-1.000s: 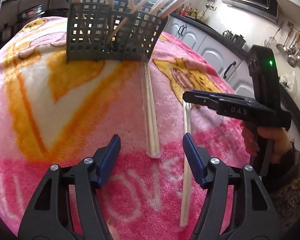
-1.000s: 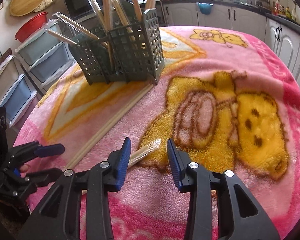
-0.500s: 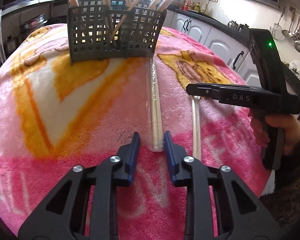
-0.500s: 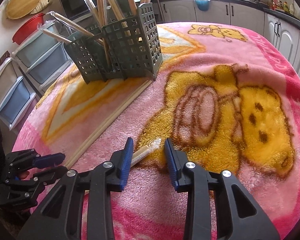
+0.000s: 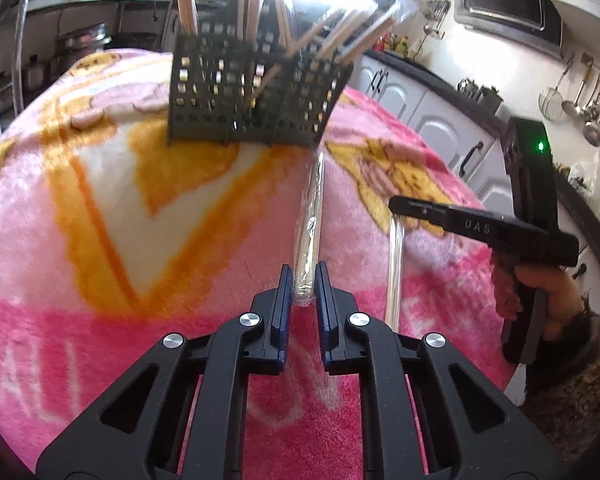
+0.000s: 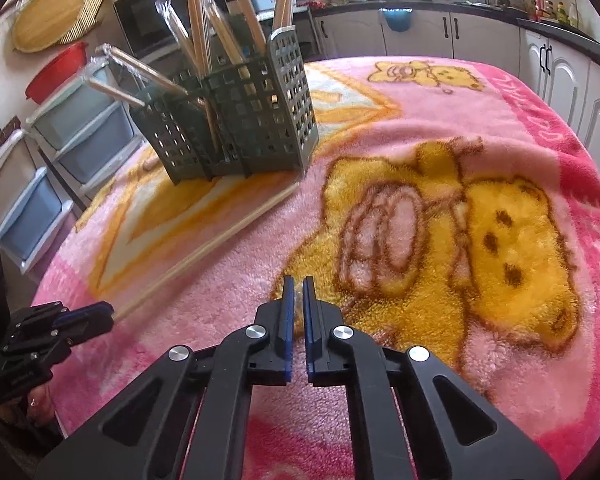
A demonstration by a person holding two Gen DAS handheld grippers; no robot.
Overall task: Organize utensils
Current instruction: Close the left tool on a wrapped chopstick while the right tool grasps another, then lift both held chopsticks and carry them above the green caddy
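Two wrapped chopstick packs clamped: left gripper (image 5: 304,276) closing on one (image 5: 310,216), right gripper (image 6: 298,292) on another

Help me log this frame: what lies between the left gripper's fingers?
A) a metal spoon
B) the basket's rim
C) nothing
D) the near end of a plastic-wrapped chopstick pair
D: the left gripper is closing on the near end of the wrapped chopstick pair, which runs along the blanket toward the basket.
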